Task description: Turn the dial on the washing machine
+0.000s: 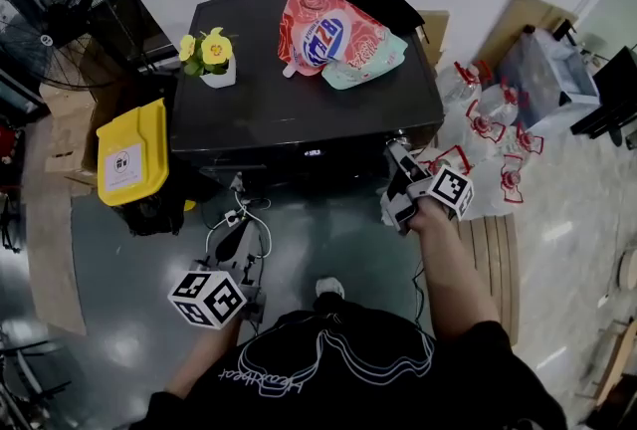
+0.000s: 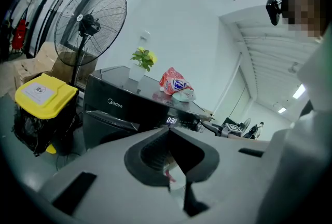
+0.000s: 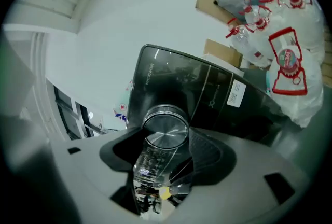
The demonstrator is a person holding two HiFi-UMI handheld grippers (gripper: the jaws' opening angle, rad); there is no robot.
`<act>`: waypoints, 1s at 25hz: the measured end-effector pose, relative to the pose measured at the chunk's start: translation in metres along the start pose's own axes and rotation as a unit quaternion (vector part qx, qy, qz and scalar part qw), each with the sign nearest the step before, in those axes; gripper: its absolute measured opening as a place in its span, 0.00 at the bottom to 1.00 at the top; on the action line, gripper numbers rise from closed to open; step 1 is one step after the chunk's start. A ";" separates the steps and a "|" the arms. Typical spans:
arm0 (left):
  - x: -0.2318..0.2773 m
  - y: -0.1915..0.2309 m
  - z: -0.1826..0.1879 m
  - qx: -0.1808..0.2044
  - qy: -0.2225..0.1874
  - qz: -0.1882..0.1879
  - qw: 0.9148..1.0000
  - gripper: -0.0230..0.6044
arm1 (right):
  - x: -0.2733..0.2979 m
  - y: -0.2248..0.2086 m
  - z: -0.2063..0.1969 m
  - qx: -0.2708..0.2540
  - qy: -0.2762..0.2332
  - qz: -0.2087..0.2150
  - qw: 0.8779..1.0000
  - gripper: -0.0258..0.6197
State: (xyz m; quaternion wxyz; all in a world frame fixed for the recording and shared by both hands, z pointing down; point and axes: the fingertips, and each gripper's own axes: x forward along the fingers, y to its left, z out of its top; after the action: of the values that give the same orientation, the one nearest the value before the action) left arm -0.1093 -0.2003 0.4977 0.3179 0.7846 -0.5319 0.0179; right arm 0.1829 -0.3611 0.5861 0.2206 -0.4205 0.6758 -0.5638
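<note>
Right gripper (image 1: 398, 159): jaws clasped on the dial (image 3: 165, 127), at the washing machine's (image 1: 269, 109) front right corner. Step in hand, by judgement: turning. Next move: roll the wrist about the dial's axis, grip firm. Left gripper (image 2: 168, 137): jaws together, empty, well short of the washing machine's front.

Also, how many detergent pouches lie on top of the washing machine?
2. A pink-red pouch lies near the back of the washing machine top. A mint-green pouch lies partly under its right edge. Others may be hidden beneath them.
</note>
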 end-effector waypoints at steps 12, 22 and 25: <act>-0.007 0.001 -0.008 -0.004 0.005 0.008 1.000 0.04 | -0.001 -0.001 -0.003 0.018 0.000 0.015 1.000 0.47; -0.002 0.010 -0.014 -0.009 0.005 0.012 1.000 0.04 | -0.010 0.011 -0.001 -0.367 0.006 -0.079 0.927 0.64; 0.001 0.010 -0.016 -0.010 0.006 0.009 1.000 0.04 | -0.013 0.023 0.001 -0.466 -0.005 -0.096 0.879 0.65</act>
State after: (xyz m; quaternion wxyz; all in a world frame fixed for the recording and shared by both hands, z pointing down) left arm -0.1126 -0.1951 0.5156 0.3285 0.7767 -0.5371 0.0198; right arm 0.1836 -0.3512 0.5619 -0.0526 -0.5406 0.8155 -0.1998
